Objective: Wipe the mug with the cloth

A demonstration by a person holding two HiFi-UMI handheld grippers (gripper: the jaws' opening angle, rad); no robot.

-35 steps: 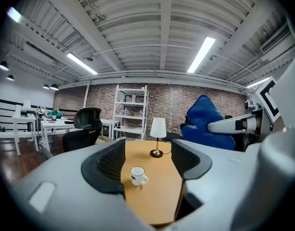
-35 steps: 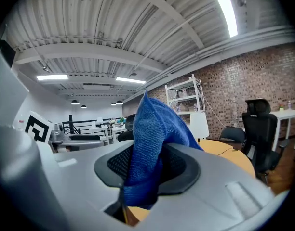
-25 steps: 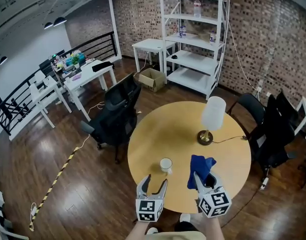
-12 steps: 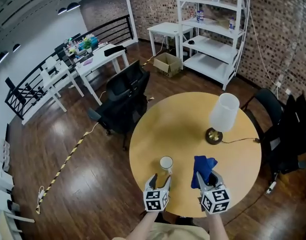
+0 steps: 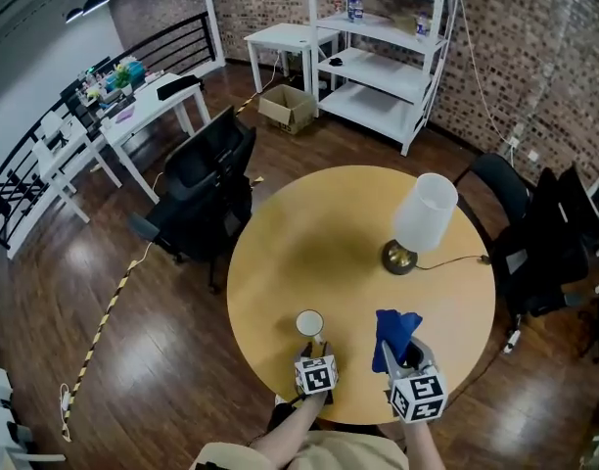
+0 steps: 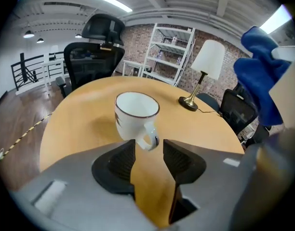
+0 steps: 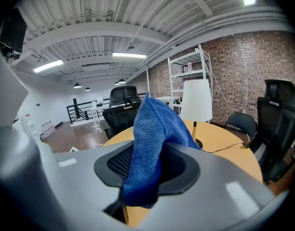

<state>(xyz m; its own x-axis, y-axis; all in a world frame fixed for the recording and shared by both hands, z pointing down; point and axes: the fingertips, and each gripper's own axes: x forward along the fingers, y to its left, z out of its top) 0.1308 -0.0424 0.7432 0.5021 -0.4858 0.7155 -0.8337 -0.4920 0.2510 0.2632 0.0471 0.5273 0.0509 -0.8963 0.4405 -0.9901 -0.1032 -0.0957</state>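
Observation:
A white mug (image 5: 309, 323) with a dark rim stands upright on the round wooden table (image 5: 329, 233) near its front edge. In the left gripper view the mug (image 6: 136, 114) shows its handle toward me. My left gripper (image 6: 148, 150) is right behind it; its jaws are closing, with the handle between the tips and a gap still showing on each side. In the head view the left gripper (image 5: 317, 349) almost touches the mug. My right gripper (image 5: 397, 355) is shut on a blue cloth (image 5: 395, 326), which stands up from between the pads (image 7: 154, 124) to the right of the mug.
A table lamp (image 5: 417, 218) with a white shade and brass base stands at the table's right, its cord trailing off the edge. Black office chairs (image 5: 197, 199) stand left of the table, and another (image 5: 534, 243) at the right. White shelving (image 5: 378, 57) is against the far brick wall.
My left gripper has moved forward to the mug's handle and its jaws have narrowed. The right gripper still holds the cloth beside it.

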